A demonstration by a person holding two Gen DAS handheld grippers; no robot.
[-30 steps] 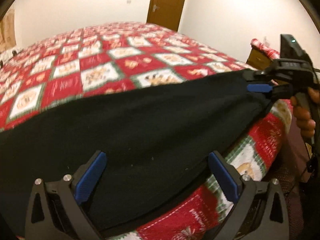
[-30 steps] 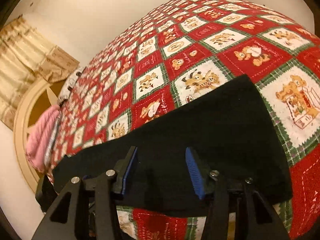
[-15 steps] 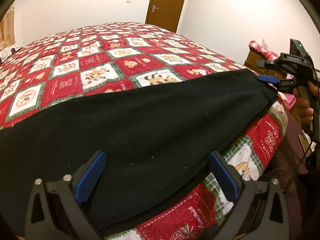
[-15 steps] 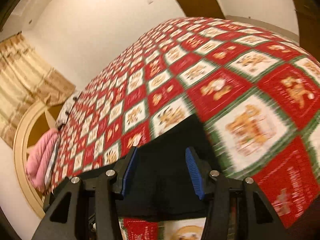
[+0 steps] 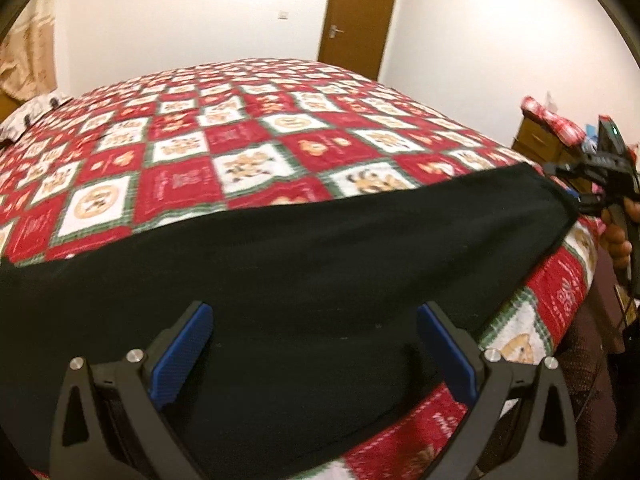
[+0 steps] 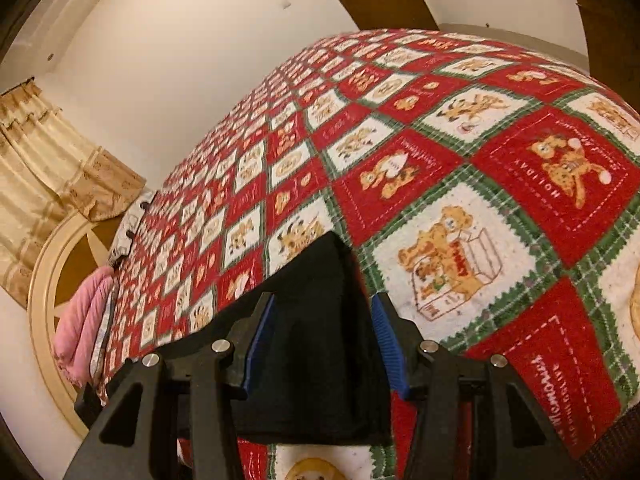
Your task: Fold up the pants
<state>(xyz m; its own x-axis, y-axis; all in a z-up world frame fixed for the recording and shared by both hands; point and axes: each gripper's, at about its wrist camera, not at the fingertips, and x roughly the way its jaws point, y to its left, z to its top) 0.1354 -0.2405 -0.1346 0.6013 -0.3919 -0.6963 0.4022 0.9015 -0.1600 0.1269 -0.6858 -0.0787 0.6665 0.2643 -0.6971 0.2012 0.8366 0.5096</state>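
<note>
Pants stretched along the bed's near edge, one gripper at each part of them

We see the black pants (image 5: 304, 264) lying lengthwise on the quilt (image 5: 240, 136), long axis running left to right. Our left gripper (image 5: 316, 344) hovers over the middle stretch, jaws spread wide with cloth below them, not pinched. Our right gripper (image 6: 322, 342) sits at the far right end, jaws half spread either side of that end; we judge it free, so this end is nearest for folding over.

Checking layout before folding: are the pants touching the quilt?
Touching. Left wrist view shows the pants lying flat on the quilt, no gap between them.
</note>
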